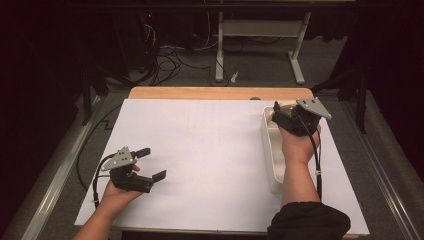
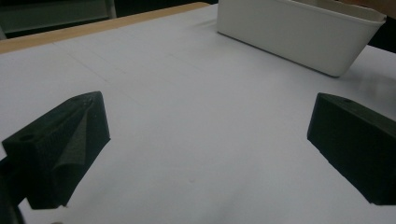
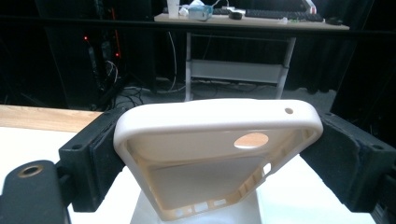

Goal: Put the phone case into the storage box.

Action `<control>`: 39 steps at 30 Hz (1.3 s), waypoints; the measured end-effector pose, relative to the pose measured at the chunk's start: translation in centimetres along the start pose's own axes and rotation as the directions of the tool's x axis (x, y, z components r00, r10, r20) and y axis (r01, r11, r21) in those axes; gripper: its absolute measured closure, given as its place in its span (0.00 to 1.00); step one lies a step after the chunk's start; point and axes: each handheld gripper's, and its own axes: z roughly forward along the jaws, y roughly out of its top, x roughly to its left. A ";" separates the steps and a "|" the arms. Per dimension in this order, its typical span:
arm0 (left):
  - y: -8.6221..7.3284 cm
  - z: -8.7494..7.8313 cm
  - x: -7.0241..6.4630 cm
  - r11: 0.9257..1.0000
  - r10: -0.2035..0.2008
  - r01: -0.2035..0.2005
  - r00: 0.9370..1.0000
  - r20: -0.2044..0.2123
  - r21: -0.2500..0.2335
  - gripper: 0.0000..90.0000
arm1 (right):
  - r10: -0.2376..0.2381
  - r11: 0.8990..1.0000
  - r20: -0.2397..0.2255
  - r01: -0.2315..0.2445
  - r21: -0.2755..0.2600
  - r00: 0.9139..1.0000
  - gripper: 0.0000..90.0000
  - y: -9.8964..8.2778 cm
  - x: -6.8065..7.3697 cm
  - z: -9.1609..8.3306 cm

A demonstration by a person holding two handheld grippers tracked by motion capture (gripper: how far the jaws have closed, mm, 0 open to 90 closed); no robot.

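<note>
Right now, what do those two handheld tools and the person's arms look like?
Both are black. The left gripper has two chunky, wedge-shaped jaws, a grey three-cornered plate with small holes on top, and a black cable looping off its back. The right gripper carries the same grey plate, its black cable trailing down along the forearm. The right arm wears a dark sleeve pushed up; the left forearm is bare.

Two tools, left [image 1: 149, 164] and right [image 3: 205, 154], one phone case [image 3: 210, 154], one white bin [image 1: 272, 155].

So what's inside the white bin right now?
The bin's near inner wall shows bare. The right tongs hold a phone case by its sides above the far end. The hand and forearm cover most of the inside, so anything else can't be told.
</note>
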 end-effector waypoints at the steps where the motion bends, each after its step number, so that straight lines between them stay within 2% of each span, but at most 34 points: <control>1: 0.0 0.0 0.0 1.000 0.000 0.000 1.000 0.000 0.000 0.00 | 0.002 1.000 0.002 -0.002 0.004 1.000 0.14 -0.1 0.0 0.1; 19: -0.1 0.1 0.0 1.000 -0.003 0.003 1.000 0.004 0.006 0.00 | 0.013 0.999 0.011 -0.014 0.053 1.000 0.14 -1.3 0.4 1.6; 39: -0.1 0.1 0.0 1.000 -0.002 0.002 1.000 0.005 0.009 0.00 | -0.002 0.996 0.025 -0.001 0.088 1.000 0.14 -1.7 0.6 2.2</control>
